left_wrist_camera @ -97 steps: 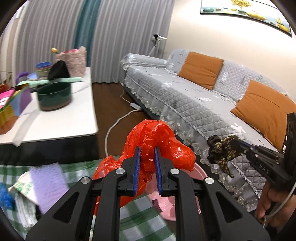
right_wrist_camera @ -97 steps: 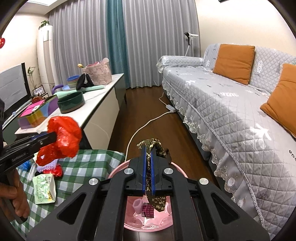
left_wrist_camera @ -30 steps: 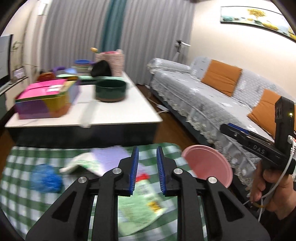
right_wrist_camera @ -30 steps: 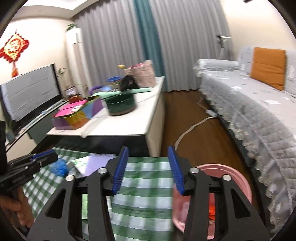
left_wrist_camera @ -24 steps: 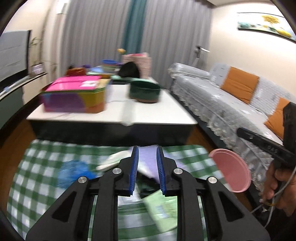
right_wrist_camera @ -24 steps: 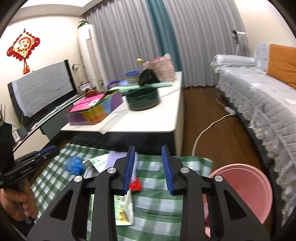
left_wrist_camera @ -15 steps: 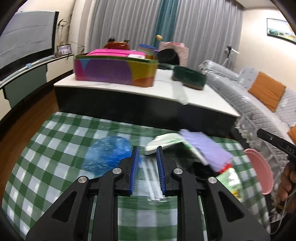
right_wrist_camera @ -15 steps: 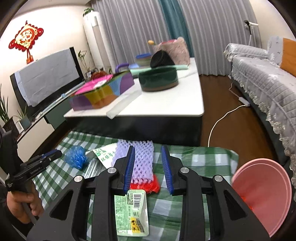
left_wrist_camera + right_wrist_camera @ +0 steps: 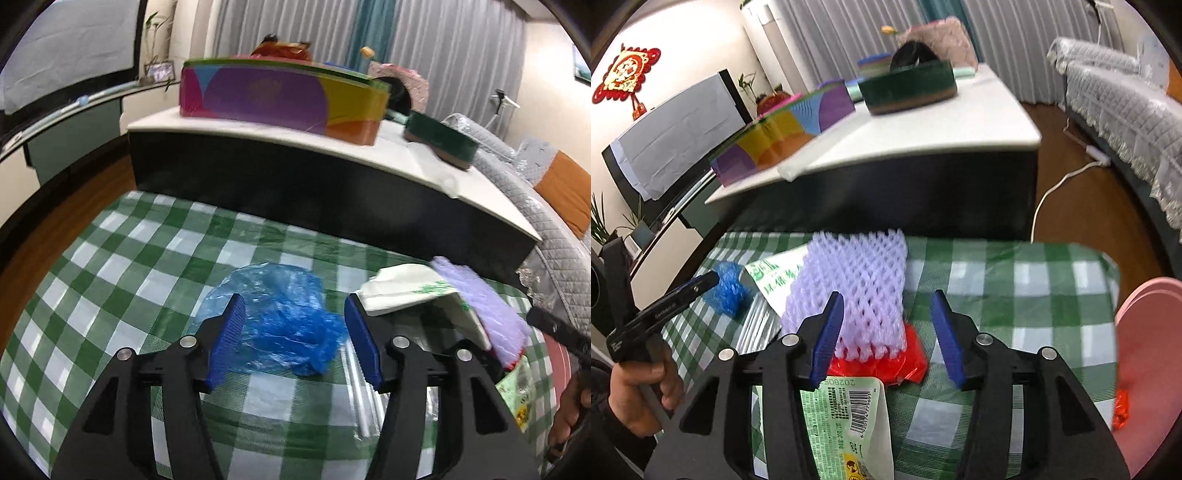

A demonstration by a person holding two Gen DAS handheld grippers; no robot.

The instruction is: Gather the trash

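Blue crinkled plastic bag (image 9: pixel 280 317) lies on the green-checked cloth (image 9: pixel 122 280), with a white wrapper (image 9: pixel 406 291) and lilac foam net (image 9: pixel 484 306) at its 3 o'clock. Behind stands a white-topped desk (image 9: pixel 417 162). The left tool (image 9: pixel 293 341) gapes wide, its jaws either side of the bag, gripping nothing.

From the right wrist, the net (image 9: pixel 857 291) overlaps red plastic (image 9: pixel 882 358) and a green packet (image 9: pixel 849 424); a pink bin (image 9: pixel 1145 362) sits at 3 o'clock. The right tool (image 9: pixel 890 338) is spread wide and holds nothing.
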